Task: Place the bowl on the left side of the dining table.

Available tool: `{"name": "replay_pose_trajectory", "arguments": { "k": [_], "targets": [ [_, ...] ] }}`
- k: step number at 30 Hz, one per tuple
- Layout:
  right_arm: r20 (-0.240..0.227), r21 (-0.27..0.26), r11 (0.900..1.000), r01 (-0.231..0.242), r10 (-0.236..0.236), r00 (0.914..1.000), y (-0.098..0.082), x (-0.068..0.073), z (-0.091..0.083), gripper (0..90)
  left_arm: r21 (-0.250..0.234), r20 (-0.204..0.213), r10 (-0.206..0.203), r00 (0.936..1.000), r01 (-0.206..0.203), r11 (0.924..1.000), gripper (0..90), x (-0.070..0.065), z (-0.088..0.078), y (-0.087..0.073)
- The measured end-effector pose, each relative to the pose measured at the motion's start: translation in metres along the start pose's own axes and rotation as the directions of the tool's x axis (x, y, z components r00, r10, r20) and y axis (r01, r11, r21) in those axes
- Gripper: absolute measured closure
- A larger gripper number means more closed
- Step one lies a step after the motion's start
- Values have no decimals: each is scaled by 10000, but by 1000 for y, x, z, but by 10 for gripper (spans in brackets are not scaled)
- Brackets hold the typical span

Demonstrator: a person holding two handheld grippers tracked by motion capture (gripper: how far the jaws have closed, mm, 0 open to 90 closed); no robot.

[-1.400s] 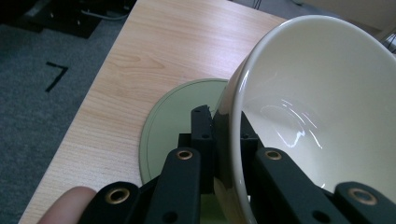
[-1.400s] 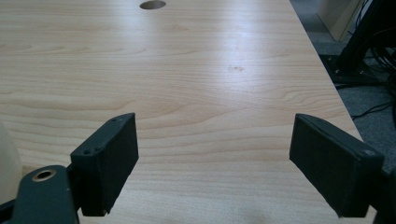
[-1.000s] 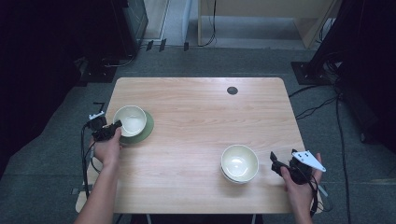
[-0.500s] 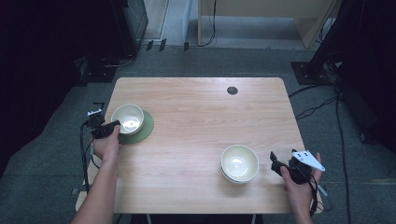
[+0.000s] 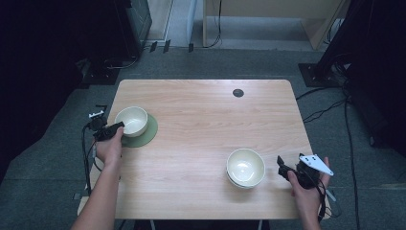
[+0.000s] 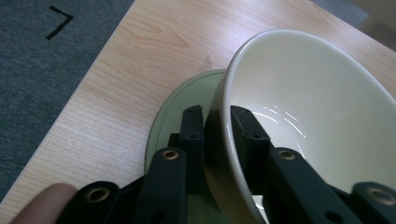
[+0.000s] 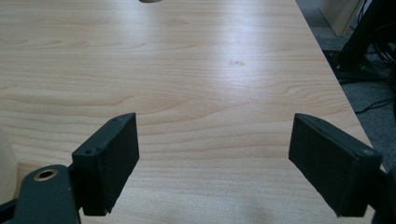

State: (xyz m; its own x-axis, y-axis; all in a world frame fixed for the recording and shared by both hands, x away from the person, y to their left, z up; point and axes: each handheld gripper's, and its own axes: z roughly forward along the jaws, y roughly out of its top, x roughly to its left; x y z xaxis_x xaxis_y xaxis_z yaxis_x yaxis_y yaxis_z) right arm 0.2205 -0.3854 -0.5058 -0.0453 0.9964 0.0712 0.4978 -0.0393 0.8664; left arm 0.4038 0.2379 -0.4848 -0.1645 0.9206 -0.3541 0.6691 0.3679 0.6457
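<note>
- Left gripper [image 6: 217,121] clamped on the near rim of the cream bowl [image 5: 131,120], one jaw inside the wall, the other outside, as seen in the left gripper view.
- Bowl seated on the green saucer [image 5: 148,134] near the table's [image 5: 201,110] left edge; in the left gripper view possibly tipped a little toward the far side, though hard to tell for sure.
- Best handled with a firm, steady pinch low on the rim: glazed wall likely slick, so any twist of the wrist risks the bowl sliding out between the pads.
- Straight lift advised first, enough to clear the saucer without dragging it along, then a level carry; saucer looks light and could shift if the bowl's foot catches it.
- Likely destination, judged from the layout: the stacked bowls [image 5: 245,167] at the table's right front, well apart from the held bowl.
- Left hand [image 5: 111,146] low over the table's left edge, forearm running up from the bottom of the high view, wrist angled so the jaws point toward the table's middle.
- Right gripper [image 7: 212,163] spread wide and holding nothing, jaws hovering over bare wood in the right gripper view.
- Right hand [image 5: 306,191] parked at the front right corner, just beside the stacked bowls, gripper aimed leftward toward them, grey three-cornered plate on top.
</note>
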Motion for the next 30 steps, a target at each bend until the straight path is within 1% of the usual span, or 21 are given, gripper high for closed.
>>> {"name": "replay_pose_trajectory", "arguments": {
  "k": [2,3,4,5,6,7,8,10,11,12,14,16,17,19,21,23,25,26,28,29,30],
  "targets": [
    [-10,-2,10000,-4,4,10000,0,0,0,164,33,92,74,9999,-75,10000,671,1,0,-1],
    [-9,-2,10000,5,-5,10000,0,0,0,164,2,51,147,9999,-147,9999,637,0,0,-1],
    [0,0,10000,14,-14,10000,0,0,0,164,-59,137,106,9999,-105,9999,588,0,-1,-1],
    [0,1,10000,9,-9,10000,0,0,0,164,-88,128,81,9999,-80,9999,539,0,-2,-1],
    [0,1,10000,-6,6,10000,0,0,0,164,-172,56,64,10000,-63,9998,511,-1,-4,-1],
    [8,2,10000,-11,11,10000,0,0,0,164,-260,-30,87,10000,-88,9996,456,-2,-5,-1],
    [16,0,10000,-6,6,10000,0,0,0,164,-239,-136,219,9997,-222,9995,386,-2,-6,-1],
    [40,-15,10000,5,-5,10000,0,0,0,165,-258,-58,403,9992,-404,9988,280,-4,-9,-2],
    [89,-41,10000,57,-57,9999,0,0,0,166,-258,-58,403,9992,-404,9988,235,-4,-9,-2],
    [149,-70,9999,104,-103,9998,0,1,0,166,-378,-75,552,9984,-555,9977,176,-6,-12,-3],
    [197,-79,9998,155,-154,9997,0,2,0,166,-555,-97,754,9971,-758,9956,104,-7,-16,-6],
    [247,-67,9998,199,-198,9995,0,3,0,166,-659,-68,877,9961,-880,9939,63,-7,-18,-8],
    [274,-55,9997,222,-221,9994,-1,3,0,165,-663,-155,950,9954,-958,9932,8,-7,-20,-9],
    [277,-24,9998,214,-213,9994,-1,4,1,165,-937,-286,1259,9916,-1281,9873,0,-7,-25,-12],
    [285,-16,9997,237,-237,9993,-1,4,1,165,-1043,-459,1448,9884,-1489,9833,0,-7,-28,-14],
    [318,4,9997,243,-243,9992,-1,3,1,165,-1087,-332,1515,9879,-1543,9820,0,-7,-32,-17],
    [323,14,9998,222,-223,9992,-2,3,2,165,-1246,-318,1581,9869,-1609,9791,0,-7,-36,-20],
    [331,29,9997,222,-223,9992,-2,3,2,165,-1390,-151,1584,9873,-1589,9775,0,-6,-39,-21],
    [328,38,9998,214,-215,9992,-2,3,2,165,-1479,-82,1607,9870,-1602,9760,0,-6,-41,-22],
    [338,37,9997,222,-223,9992,-2,4,2,165,-1666,-106,1696,9855,-1690,9714,0,-7,-46,-26],
    [336,34,9997,227,-228,9992,-2,3,2,165,-1713,-152,1805,9835,-1804,9686,0,-7,-49,-28]
  ]
}}
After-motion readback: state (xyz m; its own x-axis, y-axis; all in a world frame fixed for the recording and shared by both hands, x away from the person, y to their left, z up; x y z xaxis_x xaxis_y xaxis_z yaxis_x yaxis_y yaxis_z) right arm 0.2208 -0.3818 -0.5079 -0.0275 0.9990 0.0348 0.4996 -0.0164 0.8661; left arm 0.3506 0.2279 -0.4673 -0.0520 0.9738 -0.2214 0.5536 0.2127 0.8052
